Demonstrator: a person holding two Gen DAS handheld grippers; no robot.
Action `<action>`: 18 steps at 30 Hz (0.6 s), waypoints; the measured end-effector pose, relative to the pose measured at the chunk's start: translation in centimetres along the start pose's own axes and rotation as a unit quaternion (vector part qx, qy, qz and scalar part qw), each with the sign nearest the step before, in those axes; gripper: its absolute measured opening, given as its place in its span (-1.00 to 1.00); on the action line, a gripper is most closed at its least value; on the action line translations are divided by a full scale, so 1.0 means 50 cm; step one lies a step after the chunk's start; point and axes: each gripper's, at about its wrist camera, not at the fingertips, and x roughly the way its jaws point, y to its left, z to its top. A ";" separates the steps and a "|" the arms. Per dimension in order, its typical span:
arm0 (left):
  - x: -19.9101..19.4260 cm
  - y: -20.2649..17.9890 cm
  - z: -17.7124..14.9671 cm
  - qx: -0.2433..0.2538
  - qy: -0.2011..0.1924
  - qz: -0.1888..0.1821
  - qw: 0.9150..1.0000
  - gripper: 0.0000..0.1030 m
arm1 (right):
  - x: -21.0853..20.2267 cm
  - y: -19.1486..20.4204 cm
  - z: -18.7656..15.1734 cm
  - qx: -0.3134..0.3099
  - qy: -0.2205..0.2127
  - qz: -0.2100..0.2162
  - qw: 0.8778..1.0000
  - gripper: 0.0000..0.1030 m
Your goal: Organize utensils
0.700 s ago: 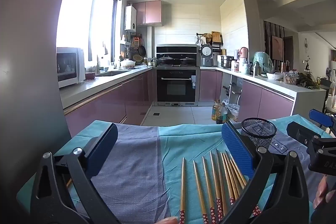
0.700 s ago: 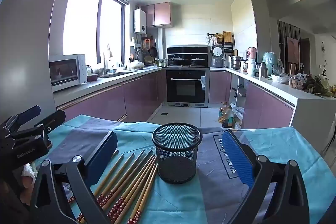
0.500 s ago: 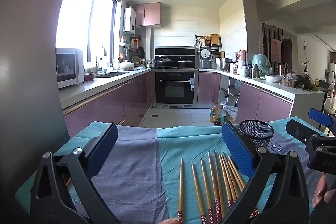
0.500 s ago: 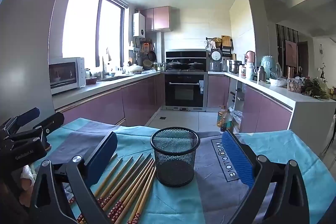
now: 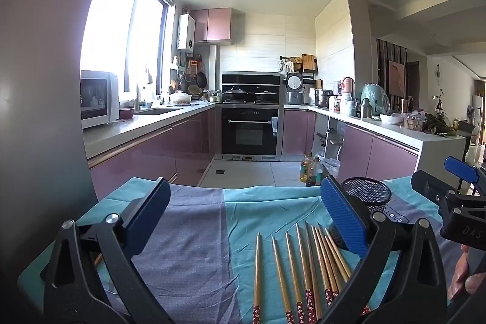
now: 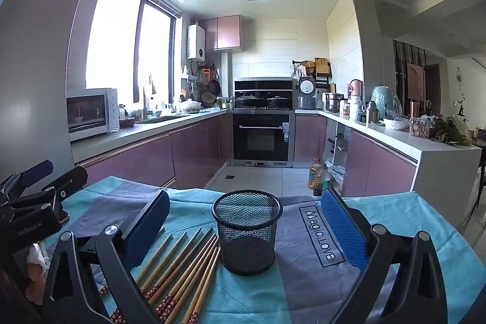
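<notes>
Right wrist view: the right tongs [image 6: 243, 228] stand wide with nothing gripped, the black mesh cup [image 6: 246, 234] upright between them near the desk's [image 6: 425, 220] far edge. Chopsticks [image 6: 182, 266] lie fanned just left of it. The left tongs [image 5: 243, 217] gape wide above the cloth.

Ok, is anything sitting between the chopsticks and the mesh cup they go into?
Nothing visible. The chopsticks lie flat on the cloth just left of the mesh cup, whose mouth is open and looks empty.
</notes>
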 end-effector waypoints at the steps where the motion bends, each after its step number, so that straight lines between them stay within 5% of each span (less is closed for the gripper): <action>1: -0.001 -0.001 0.001 0.000 -0.001 0.000 1.000 0.89 | -0.001 0.001 0.000 -0.001 -0.002 -0.002 1.000 0.88; 18: -0.007 0.005 -0.001 -0.005 -0.011 0.001 1.000 0.89 | 0.002 0.009 -0.003 -0.004 -0.007 0.000 1.000 0.87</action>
